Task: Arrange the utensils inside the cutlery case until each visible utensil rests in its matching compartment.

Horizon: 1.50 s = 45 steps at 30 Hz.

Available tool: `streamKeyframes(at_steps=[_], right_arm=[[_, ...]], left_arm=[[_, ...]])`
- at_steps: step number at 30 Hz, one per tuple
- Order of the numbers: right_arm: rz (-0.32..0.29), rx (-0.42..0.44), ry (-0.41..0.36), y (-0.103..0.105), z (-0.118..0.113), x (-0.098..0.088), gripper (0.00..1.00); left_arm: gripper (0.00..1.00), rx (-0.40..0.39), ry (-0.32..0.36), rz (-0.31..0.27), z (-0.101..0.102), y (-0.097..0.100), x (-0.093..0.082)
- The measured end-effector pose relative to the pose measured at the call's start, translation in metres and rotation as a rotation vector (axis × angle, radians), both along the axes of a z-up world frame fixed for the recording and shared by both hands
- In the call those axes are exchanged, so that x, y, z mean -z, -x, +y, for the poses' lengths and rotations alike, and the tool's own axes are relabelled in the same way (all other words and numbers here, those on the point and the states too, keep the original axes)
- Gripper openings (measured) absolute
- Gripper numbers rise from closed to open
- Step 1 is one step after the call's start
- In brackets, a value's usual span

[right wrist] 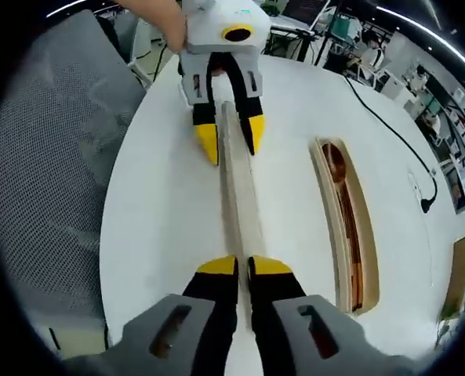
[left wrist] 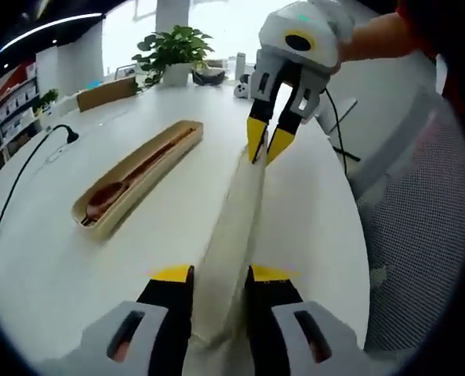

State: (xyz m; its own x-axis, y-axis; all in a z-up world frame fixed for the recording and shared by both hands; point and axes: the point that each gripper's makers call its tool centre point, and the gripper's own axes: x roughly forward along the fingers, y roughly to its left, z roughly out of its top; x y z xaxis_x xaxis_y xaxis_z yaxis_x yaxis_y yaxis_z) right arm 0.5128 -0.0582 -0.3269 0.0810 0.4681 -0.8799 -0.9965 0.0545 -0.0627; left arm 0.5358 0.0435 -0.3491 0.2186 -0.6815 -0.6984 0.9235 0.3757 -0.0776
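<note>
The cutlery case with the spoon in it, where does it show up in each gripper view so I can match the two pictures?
Left gripper view: the open cutlery case lies left of centre, slanting toward the upper right, with the spoon inside.
Right gripper view: the same case lies right of centre, running nearly top to bottom.
Shared landmark: the long pale lid, held at its ends by the left gripper and right gripper.

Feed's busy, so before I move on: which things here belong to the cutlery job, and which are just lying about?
Part of the job:
- cutlery case, open on the table, wooden spoon inside
- case lid, held at opposite ends by left gripper and right gripper

Just lying about:
- potted plant
- black cable
- mesh chair
</note>
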Motion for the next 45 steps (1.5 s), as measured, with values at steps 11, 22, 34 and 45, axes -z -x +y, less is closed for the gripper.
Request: streamKeyframes(at_steps=[11, 22, 34, 45], right_arm=[[0.017, 0.105, -0.038, 0.0, -0.029, 0.0, 0.04], [0.167, 0.098, -0.061, 0.02, -0.027, 0.006, 0.0], [0.476, 0.319, -0.29, 0.045, -0.021, -0.011, 0.0], [0.661, 0.547, -0.571, 0.031, -0.016, -0.045, 0.0]], left_arm=[[0.15, 0.099, -0.019, -0.019, 0.004, 0.011, 0.003], [0.3, -0.011, -0.012, -0.054, 0.011, -0.012, 0.002], [0.78, 0.035, -0.095, -0.243, 0.013, -0.031, -0.01], [0.77, 0.122, -0.103, -0.328, 0.002, -0.057, -0.048]])
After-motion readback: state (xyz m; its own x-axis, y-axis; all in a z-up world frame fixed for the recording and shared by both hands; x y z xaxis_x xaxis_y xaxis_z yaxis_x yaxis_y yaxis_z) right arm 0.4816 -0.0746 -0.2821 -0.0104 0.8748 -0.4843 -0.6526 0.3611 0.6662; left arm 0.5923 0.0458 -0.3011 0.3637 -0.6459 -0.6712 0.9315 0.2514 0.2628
